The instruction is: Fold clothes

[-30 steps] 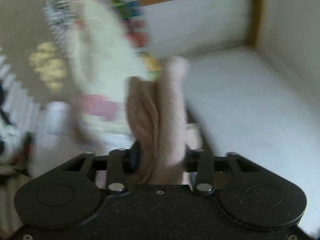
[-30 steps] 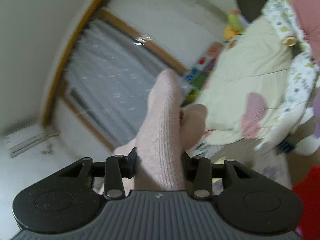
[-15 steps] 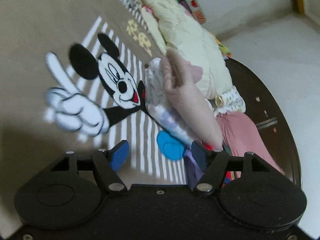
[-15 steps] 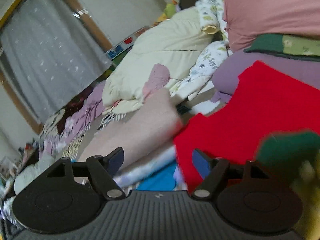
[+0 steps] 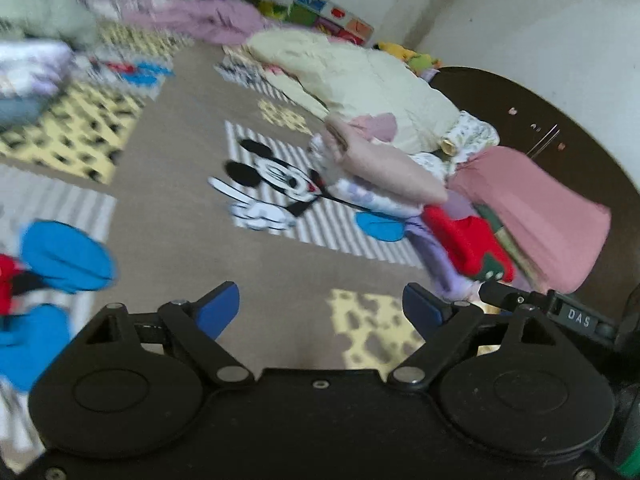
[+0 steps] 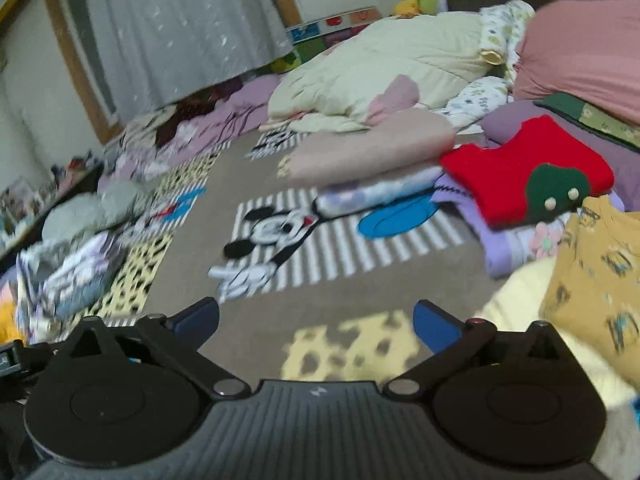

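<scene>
A home bedroom: cartoon-mouse rug (image 6: 276,232), cream quilt (image 6: 392,60), curtained window (image 6: 176,28), clothes heaped about.

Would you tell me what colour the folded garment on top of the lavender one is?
Red, with a dark green patch: the folded garment shows best in the right wrist view.

A brown floor mat (image 6: 224,200) printed with a cartoon mouse on grey stripes (image 6: 272,236) covers the floor. A pale yellow quilt (image 6: 392,56) lies along its far edge, colourful toy blocks (image 5: 332,16) sit against the wall beyond, and a white sheer curtain (image 6: 180,28) hangs behind.

Two low wrist views angled down, sharing the cartoon-mouse rug (image 5: 276,184) (image 6: 276,232).
</scene>
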A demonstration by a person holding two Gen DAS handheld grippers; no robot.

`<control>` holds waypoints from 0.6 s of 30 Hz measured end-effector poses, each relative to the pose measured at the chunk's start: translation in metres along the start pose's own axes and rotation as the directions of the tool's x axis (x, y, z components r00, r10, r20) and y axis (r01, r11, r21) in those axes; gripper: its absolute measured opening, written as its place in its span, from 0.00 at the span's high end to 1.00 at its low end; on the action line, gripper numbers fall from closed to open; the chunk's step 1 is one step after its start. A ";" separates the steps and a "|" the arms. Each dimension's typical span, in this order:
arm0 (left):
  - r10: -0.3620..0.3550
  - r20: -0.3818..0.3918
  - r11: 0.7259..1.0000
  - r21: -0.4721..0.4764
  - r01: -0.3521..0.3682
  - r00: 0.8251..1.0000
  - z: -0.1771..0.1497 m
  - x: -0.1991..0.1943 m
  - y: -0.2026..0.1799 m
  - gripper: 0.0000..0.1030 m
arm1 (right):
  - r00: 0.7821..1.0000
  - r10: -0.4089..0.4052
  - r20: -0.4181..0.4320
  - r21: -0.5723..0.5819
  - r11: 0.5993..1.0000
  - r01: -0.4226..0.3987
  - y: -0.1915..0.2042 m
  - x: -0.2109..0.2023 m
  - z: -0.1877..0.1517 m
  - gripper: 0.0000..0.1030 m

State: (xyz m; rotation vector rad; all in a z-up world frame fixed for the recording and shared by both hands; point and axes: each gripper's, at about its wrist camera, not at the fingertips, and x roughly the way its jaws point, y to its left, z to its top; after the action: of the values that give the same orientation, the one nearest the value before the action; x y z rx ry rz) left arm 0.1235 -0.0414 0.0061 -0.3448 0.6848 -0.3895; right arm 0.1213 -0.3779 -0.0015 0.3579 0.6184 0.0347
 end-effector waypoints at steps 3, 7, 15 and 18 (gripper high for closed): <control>0.113 0.045 0.992 0.046 -0.115 0.993 -0.012 -0.035 -0.004 0.05 | 1.000 -0.022 -0.017 -0.034 0.999 0.022 0.026 -0.016 -0.014 0.00; 0.245 0.077 0.964 0.089 -0.251 0.967 -0.028 -0.069 -0.010 0.00 | 0.998 -0.024 -0.052 -0.070 0.997 0.021 0.055 -0.034 -0.028 0.00; 0.275 0.136 0.954 0.080 -0.287 0.952 -0.061 -0.119 -0.022 0.00 | 0.999 -0.034 -0.023 -0.135 0.990 0.031 0.097 -0.071 -0.052 0.00; 0.282 0.160 0.950 0.088 -0.298 0.946 -0.071 -0.130 -0.027 0.00 | 0.999 -0.014 -0.031 -0.167 0.986 0.008 0.108 -0.081 -0.062 0.00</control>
State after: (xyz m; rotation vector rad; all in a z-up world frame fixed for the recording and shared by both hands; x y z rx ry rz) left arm -0.0222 -0.0182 0.0363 -0.1603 0.5578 -0.1185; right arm 0.0278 -0.2680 0.0332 0.1920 0.6444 0.0813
